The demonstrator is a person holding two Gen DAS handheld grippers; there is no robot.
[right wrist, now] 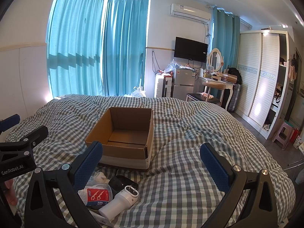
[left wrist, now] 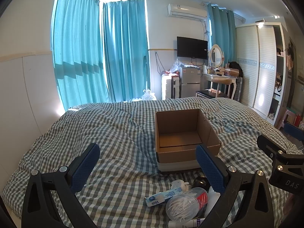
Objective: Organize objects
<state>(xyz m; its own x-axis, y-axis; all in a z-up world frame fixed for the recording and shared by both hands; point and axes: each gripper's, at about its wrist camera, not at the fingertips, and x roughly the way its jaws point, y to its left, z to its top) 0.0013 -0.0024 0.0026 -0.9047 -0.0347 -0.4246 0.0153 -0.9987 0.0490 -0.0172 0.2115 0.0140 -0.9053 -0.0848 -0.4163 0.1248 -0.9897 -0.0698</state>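
I hold my left gripper (left wrist: 147,166) above the bed with the grey and white checked cover (left wrist: 117,133), and its two blue-padded fingers stand wide apart with nothing between them. Ahead of it and a little to its right sits the open brown cardboard box (left wrist: 182,140), empty inside, resting on the cover; the right finger overlaps the near right corner of the box in the left wrist view, but I cannot tell if it touches. Below this gripper, close to its right finger, lies a small heap of things: a blue and white Vinda tissue packet (left wrist: 163,196), a round clear plastic container of white floss picks with a red label (left wrist: 187,203), a black rounded object (left wrist: 200,182) behind it, and a white tube (left wrist: 185,223) at the lower edge. My right gripper (right wrist: 152,164) is also spread wide and holds nothing. The same cardboard box (right wrist: 125,133) is ahead of it and to its left, and the heap is beside its left finger; there I see the floss pick container (right wrist: 98,193) again, touching a white cylindrical device with a loop strap (right wrist: 121,201). The black body of the left gripper (right wrist: 17,153) shows far to the left of my right one.
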